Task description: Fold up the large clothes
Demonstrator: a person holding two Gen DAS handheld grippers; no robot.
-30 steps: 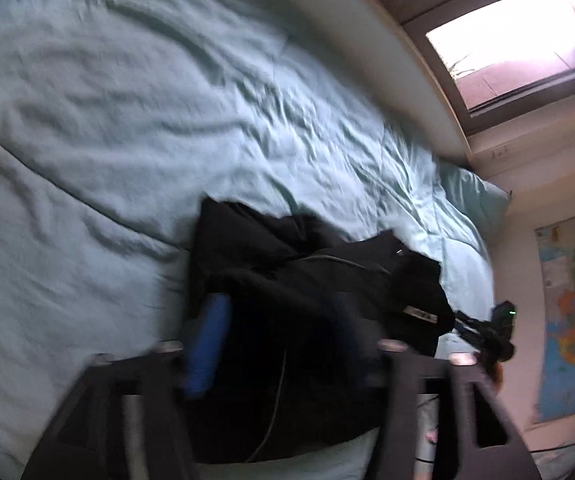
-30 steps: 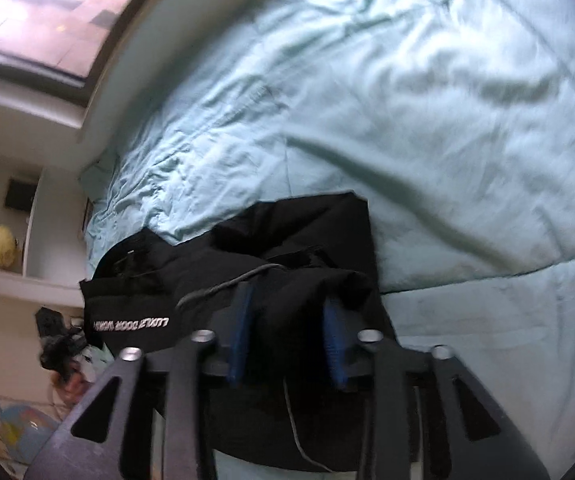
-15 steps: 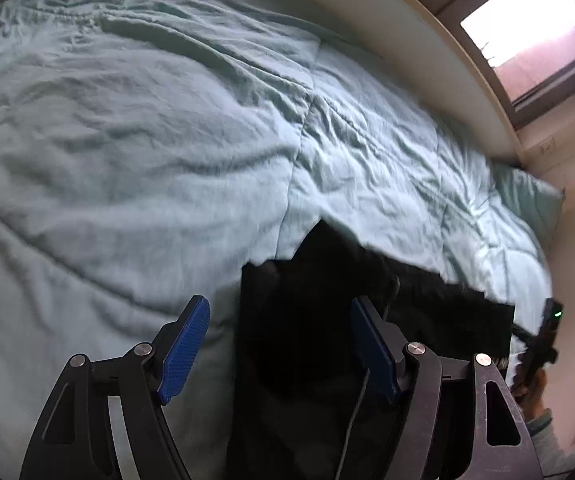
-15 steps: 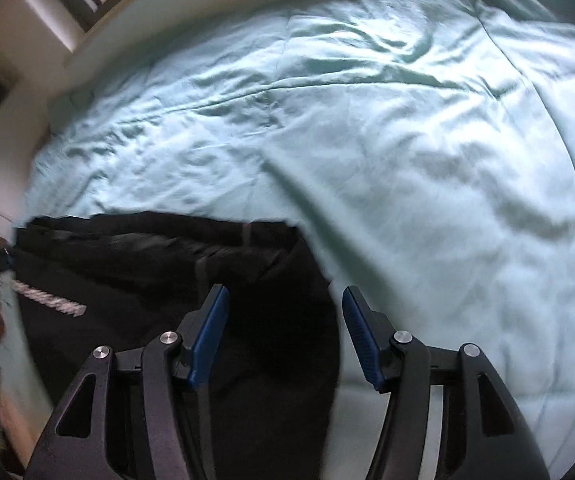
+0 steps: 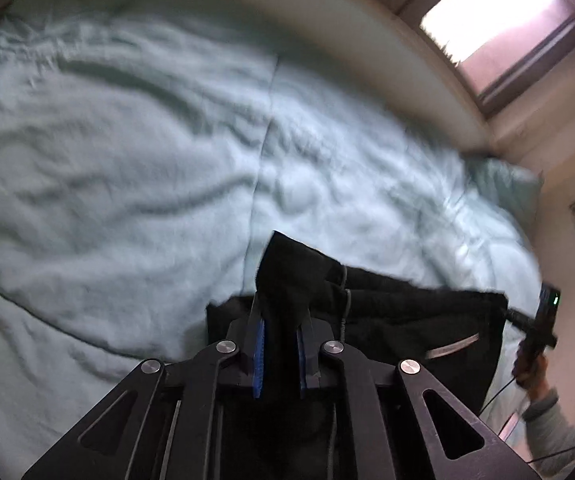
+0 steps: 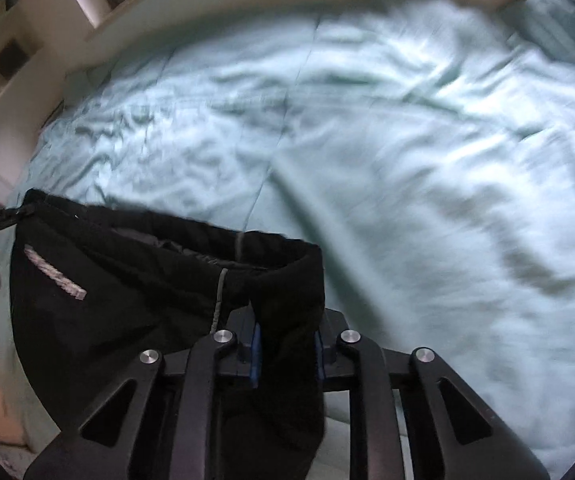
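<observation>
left gripper [image 5: 280, 346]: jaws drawn narrow, a bunched corner of the black garment [image 5: 399, 320] clamped between the blue pads.
right gripper [image 6: 286, 350]: jaws narrow too, a thick fold of the black garment [image 6: 127, 304] pinched between them.
garment: stretched between the two grippers, its upper edge ahead of the jaws, a pale printed strip seen on its face.
bedding: a rumpled pale green duvet [image 5: 127, 152] spread beyond the jaws.

Each view is taken from just behind its own fingers, angled down over the pale green bedspread [image 5: 127, 160] toward twelve o'clock. The black garment [image 6: 127, 300] is shared close up; a window [image 5: 499, 28] is seen at one o'clock.
</observation>
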